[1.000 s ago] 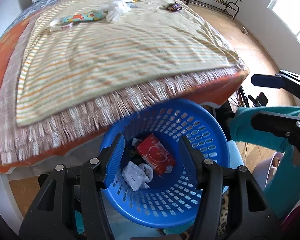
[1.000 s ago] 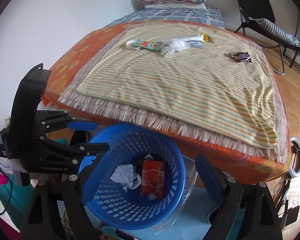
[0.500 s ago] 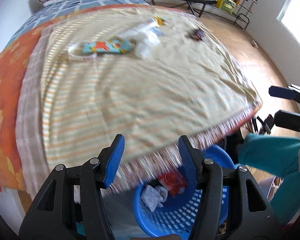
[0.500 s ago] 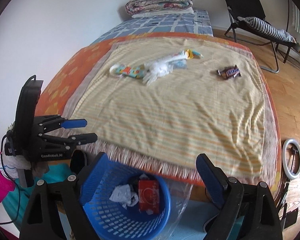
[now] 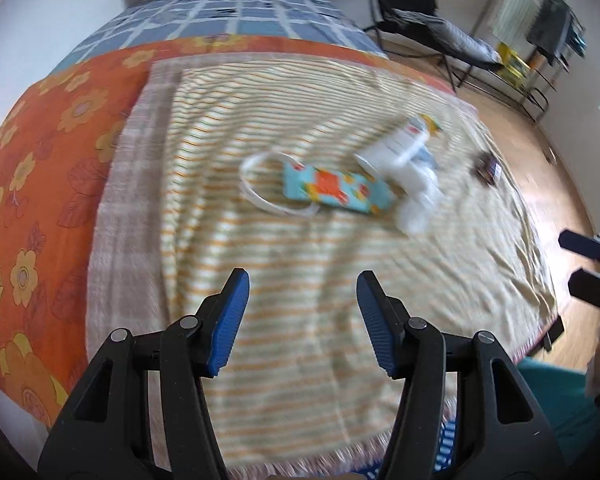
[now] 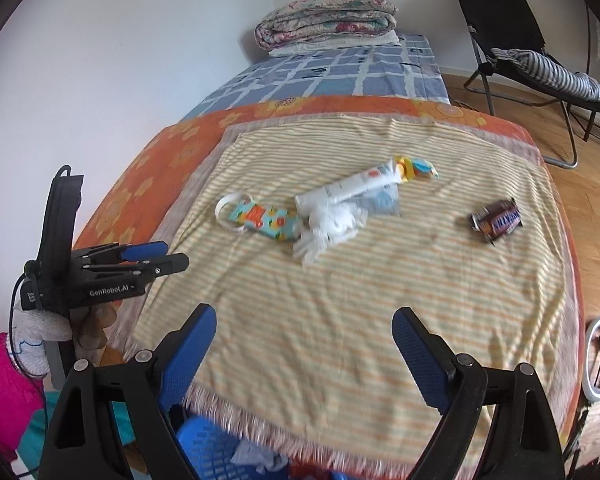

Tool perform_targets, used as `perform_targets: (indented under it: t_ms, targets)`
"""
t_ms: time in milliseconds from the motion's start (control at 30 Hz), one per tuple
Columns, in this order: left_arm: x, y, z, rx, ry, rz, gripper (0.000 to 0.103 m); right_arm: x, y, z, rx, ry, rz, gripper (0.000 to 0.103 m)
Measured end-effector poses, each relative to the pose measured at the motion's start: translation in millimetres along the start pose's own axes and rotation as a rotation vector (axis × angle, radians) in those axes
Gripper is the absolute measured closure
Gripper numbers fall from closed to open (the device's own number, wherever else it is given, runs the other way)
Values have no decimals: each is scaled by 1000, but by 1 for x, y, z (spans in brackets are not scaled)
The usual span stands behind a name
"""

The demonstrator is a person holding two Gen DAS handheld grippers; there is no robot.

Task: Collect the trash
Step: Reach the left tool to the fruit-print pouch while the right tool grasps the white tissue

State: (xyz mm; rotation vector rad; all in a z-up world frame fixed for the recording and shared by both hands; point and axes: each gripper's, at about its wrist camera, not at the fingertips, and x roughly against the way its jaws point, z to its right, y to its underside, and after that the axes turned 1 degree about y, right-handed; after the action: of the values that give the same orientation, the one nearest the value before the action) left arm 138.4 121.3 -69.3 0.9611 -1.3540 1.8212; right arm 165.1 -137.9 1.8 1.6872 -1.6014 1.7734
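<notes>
Blue mesh basket (image 6: 216, 456) sits just below the right tongs (image 6: 304, 356), tucked under the fringe of the striped blanket (image 6: 380, 312), and there's already crumpled white paper plus something red in it, so part of the job looks done. Both tongs gape wide and carry nothing; the left tongs (image 5: 300, 316) hover over the bed (image 5: 40, 184). Ahead of the left tongs lies a cluster: a bright patterned wrapper (image 5: 336, 192) with a white loop, touching a white tube (image 6: 352, 192) and a wad of white plastic (image 6: 328, 232). Further off to the right of that, well apart, a brown candy-bar wrapper (image 6: 496, 220). By my reckoning, those pieces are what's left to bin.
</notes>
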Motion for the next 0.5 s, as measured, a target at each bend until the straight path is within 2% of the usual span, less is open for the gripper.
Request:
perform_targets:
  t_ms: [100, 200, 333, 400, 500]
  targets:
    - [-11, -14, -17, 61, 14, -2, 48, -20, -12, 4, -16, -10, -16, 12]
    - [-22, -29, -27, 87, 6, -4, 60, -40, -23, 11, -53, -17, -31, 12]
    - [-34, -44, -36, 116, 3, -3, 60, -64, -39, 23, -110, -34, -45, 14]
    - [-43, -51, -40, 134, 6, -9, 67, -73, -45, 26, -127, -44, -50, 16]
    - [-54, -55, -45, 151, -3, -24, 69, -89, -53, 30, -158, -57, -63, 19]
